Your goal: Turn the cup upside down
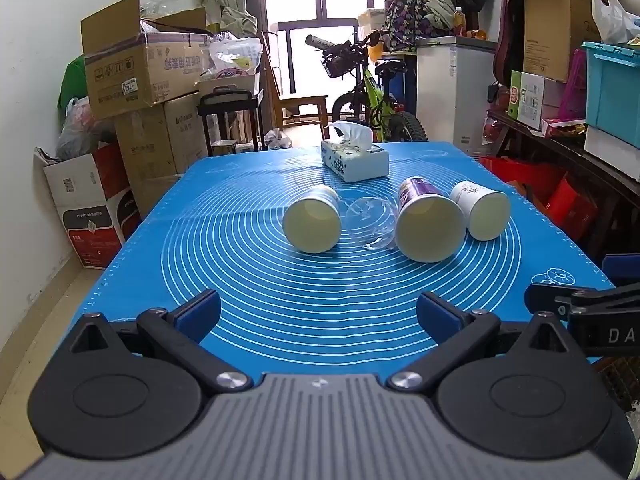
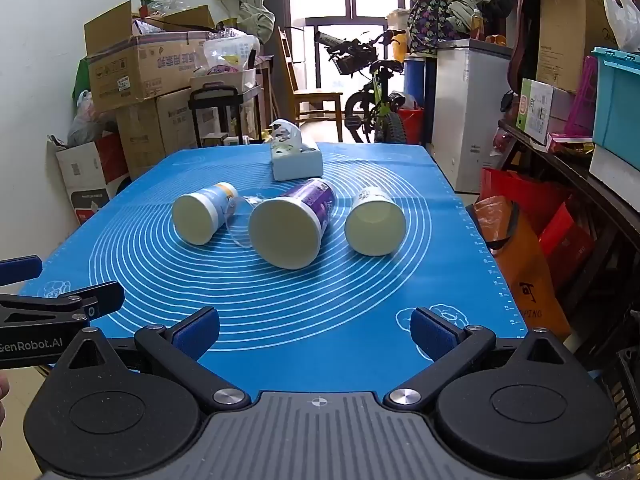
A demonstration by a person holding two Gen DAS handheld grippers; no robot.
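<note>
The desk (image 1: pixel 256 264) is covered by a blue mat (image 2: pixel 360 320) printed with white concentric rings. Four cups lie on their sides in a row across the mat, mouths toward the cameras: a white cup (image 1: pixel 312 222), a clear plastic cup (image 1: pixel 370 220), a large purple cup (image 1: pixel 428 222) and a small white cup (image 1: pixel 482 210). The clear cup appears to touch both neighbours. A tissue box (image 1: pixel 356 160) stands behind the row.
</note>
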